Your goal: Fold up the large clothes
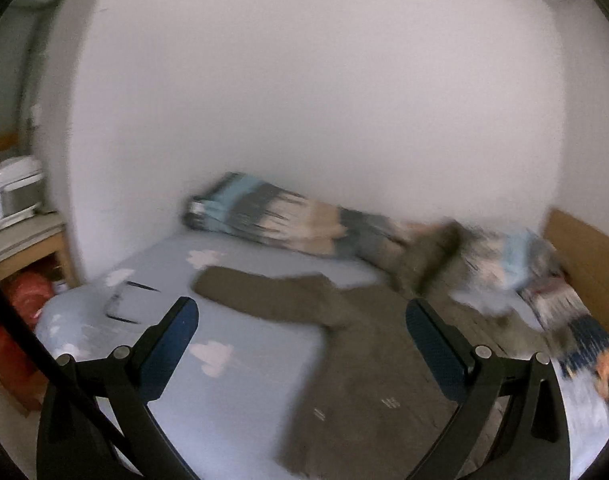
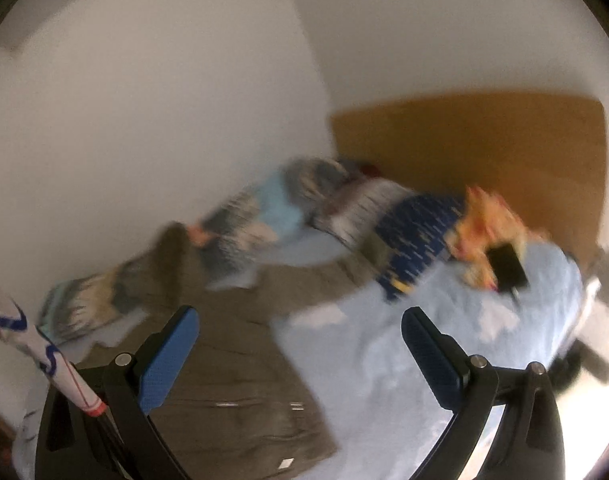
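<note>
- A bed (image 1: 240,420) with a pale blue sheet fills the lower half of both views, set against a white wall; a wooden headboard (image 2: 484,152) sits at right centre of the right wrist view.
- The garment (image 1: 356,360), olive-brown and large, lies flat on the sheet.
- In the left view it occupies the lower centre and right, with one sleeve reaching toward the upper left.
- In the right view its hem lies at the bottom centre and its body (image 2: 232,360) runs up-left toward the pillows (image 2: 244,220).
- The left gripper (image 1: 302,324) is spread wide and empty, hovering over the garment.
- The right gripper (image 2: 300,332) is likewise wide and empty, above the garment's right edge.
- Both look about equally near; motion blur hides finer detail.
</note>
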`<state>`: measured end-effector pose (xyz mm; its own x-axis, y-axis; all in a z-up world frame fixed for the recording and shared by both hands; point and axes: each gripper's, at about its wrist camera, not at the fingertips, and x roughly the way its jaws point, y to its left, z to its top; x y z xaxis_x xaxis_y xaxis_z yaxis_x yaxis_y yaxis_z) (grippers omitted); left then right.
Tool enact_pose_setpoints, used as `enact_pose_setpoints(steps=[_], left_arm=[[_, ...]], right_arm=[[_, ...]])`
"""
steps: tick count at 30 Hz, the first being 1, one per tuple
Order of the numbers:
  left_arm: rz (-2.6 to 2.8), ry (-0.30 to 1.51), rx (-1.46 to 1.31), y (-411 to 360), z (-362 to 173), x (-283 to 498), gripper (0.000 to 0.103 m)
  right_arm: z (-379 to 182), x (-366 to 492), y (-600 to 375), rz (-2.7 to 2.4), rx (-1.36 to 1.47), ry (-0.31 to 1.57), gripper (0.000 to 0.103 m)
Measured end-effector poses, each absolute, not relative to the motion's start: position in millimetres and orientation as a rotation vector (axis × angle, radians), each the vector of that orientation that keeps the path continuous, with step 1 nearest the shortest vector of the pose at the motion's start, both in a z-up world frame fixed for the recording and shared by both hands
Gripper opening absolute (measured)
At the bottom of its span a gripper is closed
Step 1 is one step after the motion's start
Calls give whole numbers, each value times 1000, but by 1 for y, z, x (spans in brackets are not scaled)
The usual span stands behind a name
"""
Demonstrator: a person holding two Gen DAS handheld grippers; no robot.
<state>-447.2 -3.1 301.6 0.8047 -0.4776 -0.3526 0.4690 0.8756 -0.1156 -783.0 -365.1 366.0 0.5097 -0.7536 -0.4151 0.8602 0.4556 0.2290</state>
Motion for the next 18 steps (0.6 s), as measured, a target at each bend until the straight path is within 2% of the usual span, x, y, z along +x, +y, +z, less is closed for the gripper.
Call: enact_pose_setpoints(steps=[5, 11, 18], left_arm=[[-634, 446, 72, -40, 266, -527, 103], [-655, 536, 146, -62, 209, -585, 103], [-645, 547, 176, -84, 218, -599, 103]], right_arm=[[376, -763, -301, -885, 350, 292, 103], [321, -753, -227, -789, 287, 379, 103], [290, -736, -191, -744, 292, 468, 103]])
